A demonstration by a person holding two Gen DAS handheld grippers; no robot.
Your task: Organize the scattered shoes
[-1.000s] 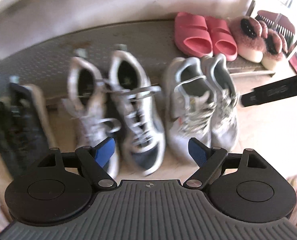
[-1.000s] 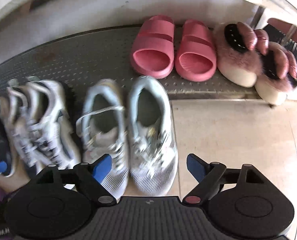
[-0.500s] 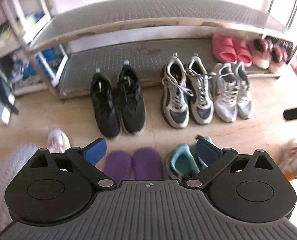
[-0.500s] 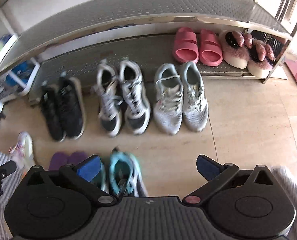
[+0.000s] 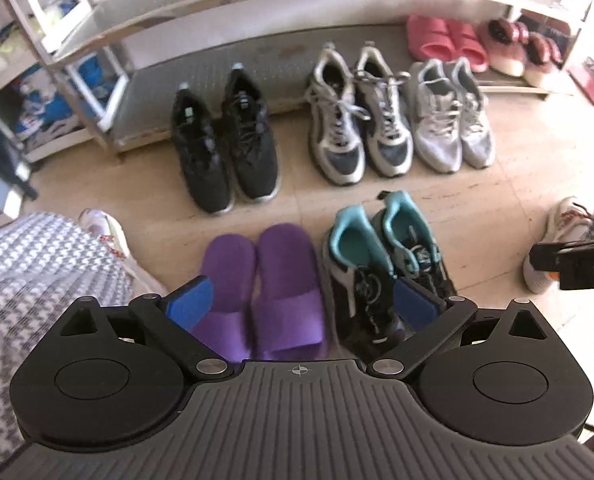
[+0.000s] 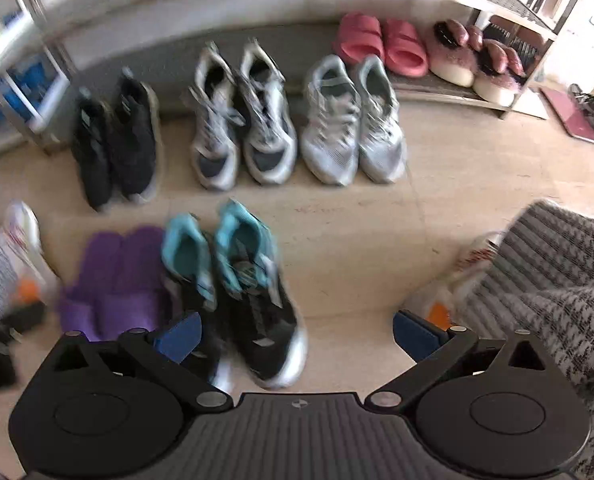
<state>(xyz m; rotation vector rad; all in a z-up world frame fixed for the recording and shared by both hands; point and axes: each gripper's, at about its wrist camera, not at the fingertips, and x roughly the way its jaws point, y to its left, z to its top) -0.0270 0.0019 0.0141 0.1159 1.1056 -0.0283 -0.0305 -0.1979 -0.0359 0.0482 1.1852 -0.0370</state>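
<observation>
Since a second ago we have pulled both hands up and back from the light grey sneakers, so a whole floor of shoes now shows where only the back row did. Our left gripper (image 5: 303, 302) has just been opening and hangs spread wide with nothing between its pads; the right gripper (image 6: 295, 334) is spread wide too, also empty.

Nearest us, the purple slippers (image 5: 263, 284) lie side by side, and just beside them the black-and-teal sneakers (image 5: 385, 268) sit as a pair. Further on, three pairs line the shelf's front edge: black sneakers (image 5: 225, 144), grey-and-navy sneakers (image 5: 359, 112) and light grey sneakers (image 5: 453, 114). On the low shelf (image 5: 201, 76) behind stand pink slides (image 5: 445, 42) and pink furry slippers (image 5: 517, 46).

We judge the sorting nearly done: every pair in sight is matched and aligned. What may remain is moving the two front pairs back.
</observation>
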